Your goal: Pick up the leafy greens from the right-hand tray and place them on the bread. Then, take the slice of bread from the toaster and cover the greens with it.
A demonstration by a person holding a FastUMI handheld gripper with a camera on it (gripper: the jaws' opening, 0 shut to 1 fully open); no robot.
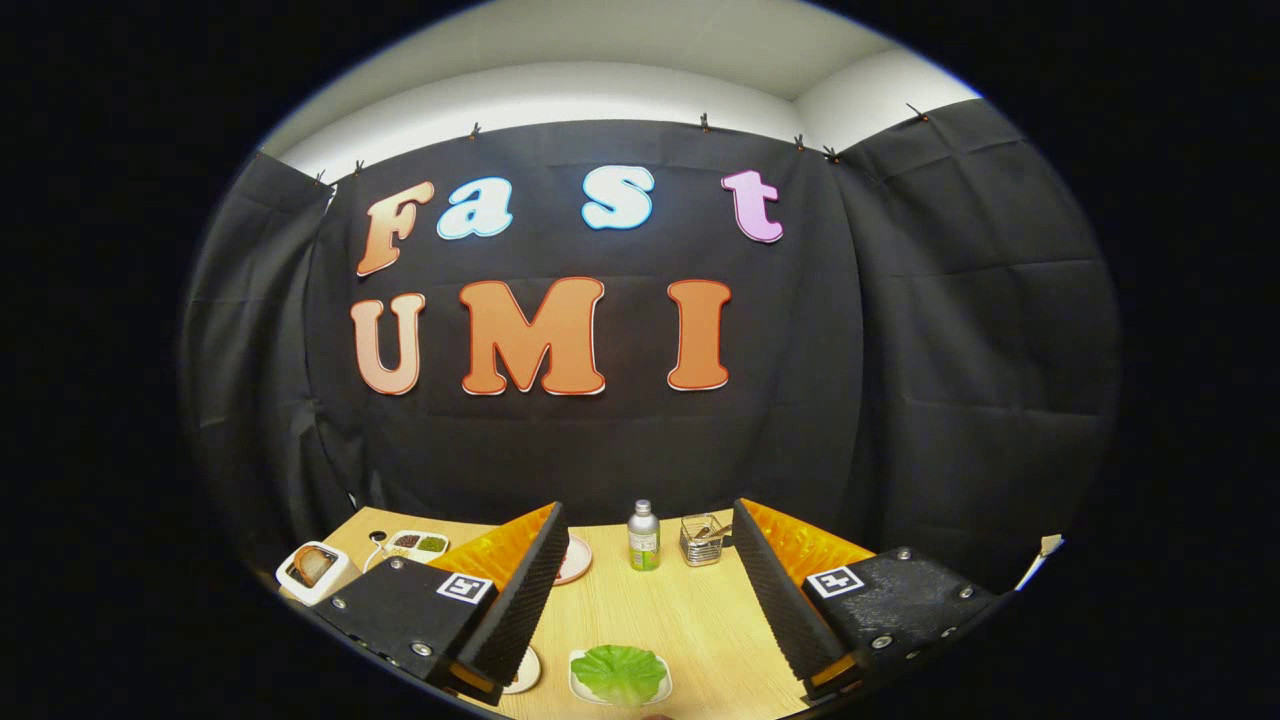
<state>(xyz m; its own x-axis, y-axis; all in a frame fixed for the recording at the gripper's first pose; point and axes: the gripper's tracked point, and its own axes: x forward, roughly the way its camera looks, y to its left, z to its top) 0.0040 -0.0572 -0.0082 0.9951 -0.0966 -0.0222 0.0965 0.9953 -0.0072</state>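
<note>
The leafy greens lie on a small white tray on the wooden table, low down between my two fingers. My gripper is open, its fingers spread wide above the table with nothing between them. A white toaster with a slice of bread in its slot stands at the far left, beyond the left finger. The edge of a white plate peeks out beside the left finger, left of the greens; what lies on it is hidden.
At the back of the table stand a small metal bottle and a wire holder. A pinkish plate shows behind the left finger. A divided white dish sits near the toaster.
</note>
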